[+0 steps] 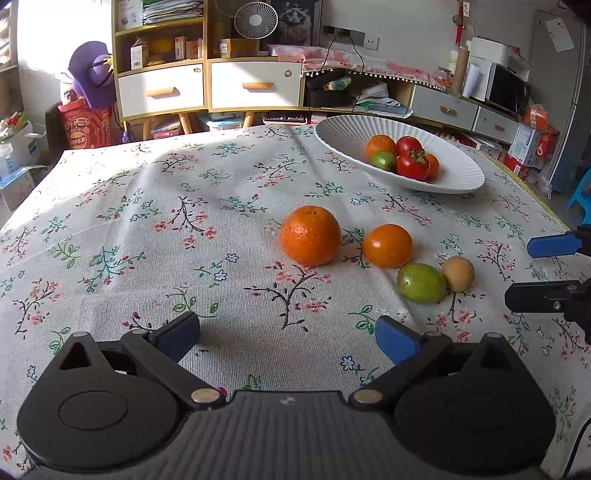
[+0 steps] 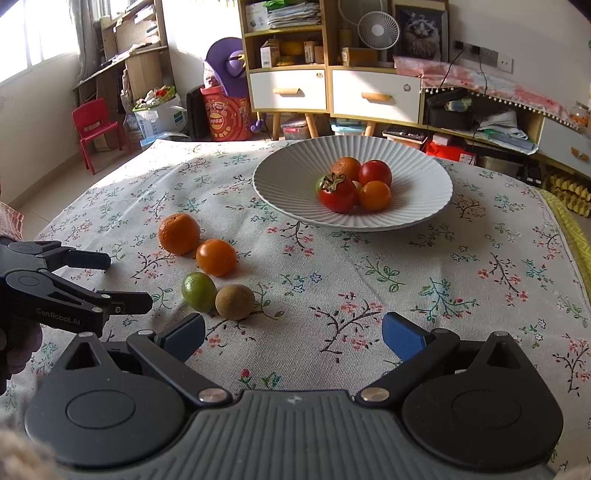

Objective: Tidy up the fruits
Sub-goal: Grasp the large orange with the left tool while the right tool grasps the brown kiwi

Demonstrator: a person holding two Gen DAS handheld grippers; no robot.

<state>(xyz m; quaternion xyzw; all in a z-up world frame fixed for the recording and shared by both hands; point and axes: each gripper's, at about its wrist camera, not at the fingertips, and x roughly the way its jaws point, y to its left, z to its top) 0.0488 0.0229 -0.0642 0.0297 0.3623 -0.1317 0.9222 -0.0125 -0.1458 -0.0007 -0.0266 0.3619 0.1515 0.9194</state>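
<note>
Several fruits lie loose on the flowered tablecloth: a large orange (image 1: 310, 236) (image 2: 179, 233), a smooth orange tomato (image 1: 387, 245) (image 2: 216, 257), a green lime (image 1: 421, 283) (image 2: 198, 291) and a brown kiwi (image 1: 458, 273) (image 2: 235, 301). A white ribbed bowl (image 1: 454, 177) (image 2: 417, 166) at the back holds several red, orange and green fruits. My left gripper (image 1: 287, 336) (image 2: 131, 280) hovers open and empty, short of the large orange. My right gripper (image 2: 293, 336) (image 1: 517, 271) is open wide and empty, the kiwi just beyond its left pad (image 2: 186, 334).
The tablecloth (image 1: 147, 240) covers the whole table; its right edge (image 2: 569, 229) drops off near the bowl. Shelves with drawers (image 1: 207, 85), a fan (image 2: 378, 31), a red child's chair (image 2: 94, 129) and boxes stand behind the table.
</note>
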